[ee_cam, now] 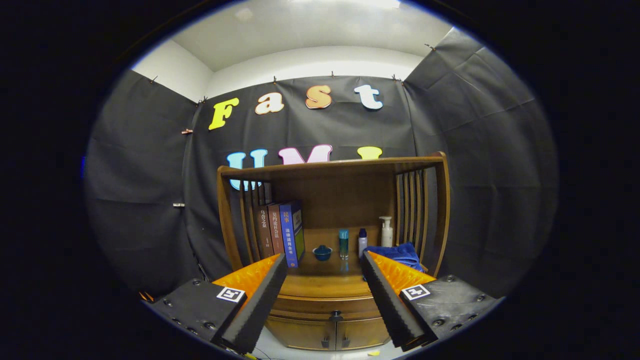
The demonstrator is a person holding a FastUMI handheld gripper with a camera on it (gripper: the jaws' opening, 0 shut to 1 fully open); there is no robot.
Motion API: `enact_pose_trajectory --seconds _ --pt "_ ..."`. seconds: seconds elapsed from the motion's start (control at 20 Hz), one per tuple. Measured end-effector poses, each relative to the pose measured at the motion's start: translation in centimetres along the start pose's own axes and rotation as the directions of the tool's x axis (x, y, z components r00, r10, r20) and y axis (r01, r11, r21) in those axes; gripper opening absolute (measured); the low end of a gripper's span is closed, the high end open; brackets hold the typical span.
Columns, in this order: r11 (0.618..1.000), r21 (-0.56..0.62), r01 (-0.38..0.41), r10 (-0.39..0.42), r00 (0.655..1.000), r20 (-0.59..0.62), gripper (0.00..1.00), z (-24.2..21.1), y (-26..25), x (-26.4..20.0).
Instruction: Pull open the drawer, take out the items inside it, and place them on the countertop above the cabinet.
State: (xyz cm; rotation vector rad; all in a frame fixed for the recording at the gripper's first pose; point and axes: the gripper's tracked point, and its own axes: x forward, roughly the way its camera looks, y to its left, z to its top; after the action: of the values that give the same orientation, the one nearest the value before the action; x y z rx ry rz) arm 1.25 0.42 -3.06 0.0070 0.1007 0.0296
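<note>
Partly hidden behind the two fingers, the wooden cabinet [332, 220] stood against the booth's black cloth wall, its lower corners covered by them on either side. Between the fingers the drawer [327, 303] showed shut, with a small dark knob [335, 315] at its middle; nothing of its contents could be seen. Below it, two small doors [330, 336] were cut off at their base. On the countertop [325, 270] above the drawer, under an open shelf framed by slatted sides, stood three books [281, 232] leaning at the left, a small blue bowl [322, 252], a teal bottle [343, 243], a smaller white bottle with a dark cap [362, 242], a white pump bottle [386, 231] and a folded blue cloth [397, 254], part of which lay behind the right finger. The labels were too small to make out.

The gripper [324, 261] was held level and well back from the cabinet, pointed at the countertop's front edge, its fingers spread wide apart and gripping nothing, with the drawer lying between and beyond them.
</note>
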Motion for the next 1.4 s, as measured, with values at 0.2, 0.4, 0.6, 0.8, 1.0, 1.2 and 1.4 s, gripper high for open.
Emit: enact_pose_trajectory --seconds 0.2,0.4,0.6,0.8,1.0,1.2,1.4 --pt "1.0 0.007 0.007 -0.006 0.999 -0.051 0.98 -3.5 0.2 1.8" --pt "1.0 0.007 0.014 -0.013 0.992 -0.128 0.98 -8.7 -0.2 3.6" --pt "1.0 0.013 0.023 -0.019 0.975 -0.222 0.99 -14.2 -0.7 6.2" --pt "0.998 0.017 0.053 -0.045 0.954 -0.296 0.99 -19.0 -1.4 8.1" --pt "0.997 0.03 0.068 -0.051 0.921 -0.386 0.99 -24.1 -2.0 9.6" --pt "0.993 0.052 0.104 -0.069 0.889 -0.452 0.97 -28.4 -3.3 10.9" --pt "0.991 0.053 0.124 -0.08 0.856 -0.51 0.92 -31.7 -4.0 11.9"
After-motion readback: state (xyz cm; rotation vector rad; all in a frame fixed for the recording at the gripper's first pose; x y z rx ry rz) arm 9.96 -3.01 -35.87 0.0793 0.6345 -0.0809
